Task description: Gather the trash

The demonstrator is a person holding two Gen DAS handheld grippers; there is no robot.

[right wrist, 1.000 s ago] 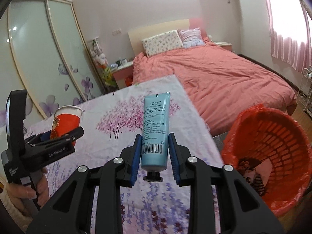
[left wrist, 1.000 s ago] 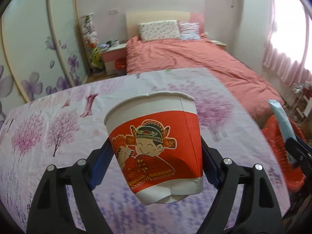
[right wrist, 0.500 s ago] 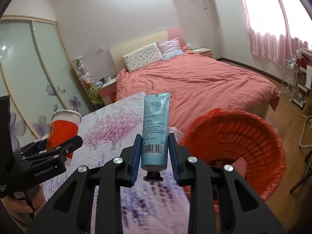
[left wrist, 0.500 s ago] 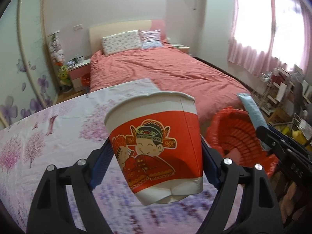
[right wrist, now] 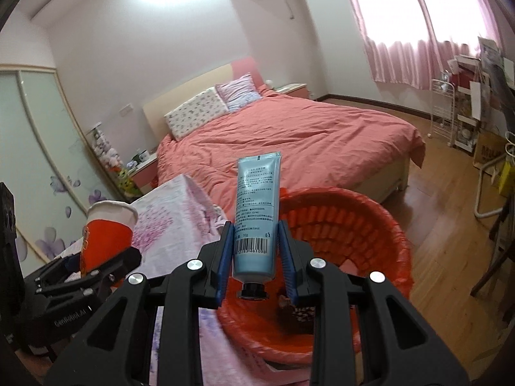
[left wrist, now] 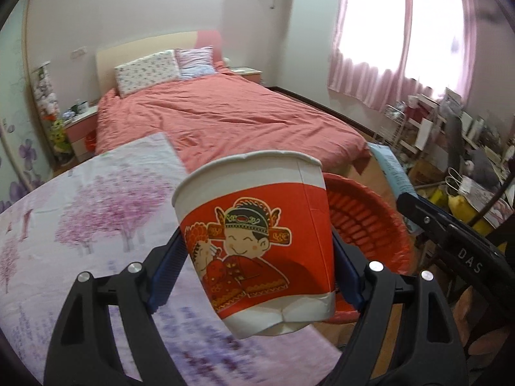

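Note:
My left gripper (left wrist: 257, 267) is shut on a red and white paper cup (left wrist: 257, 241) with a cartoon figure, held tilted above the table's right edge. In the right wrist view that cup (right wrist: 106, 238) shows at the left. My right gripper (right wrist: 256, 251) is shut on a light blue tube (right wrist: 256, 212), cap toward me, and it hangs over the red basket (right wrist: 379, 225) lined with a red bag. The same basket (left wrist: 363, 218) lies just behind the cup in the left wrist view, with the tube (left wrist: 391, 170) above its right rim. Some scraps lie in the basket's bottom.
The table wears a cloth printed with pink trees (left wrist: 96, 212). Behind it stands a bed with a salmon cover (right wrist: 289, 141). Wooden floor (right wrist: 450, 212) runs to the right of the basket. Cluttered shelves and a chair (left wrist: 466, 148) stand at the far right.
Both grippers have swung to the right with their loads. The red basket has come from the right edge to right behind the cup and under the tube.

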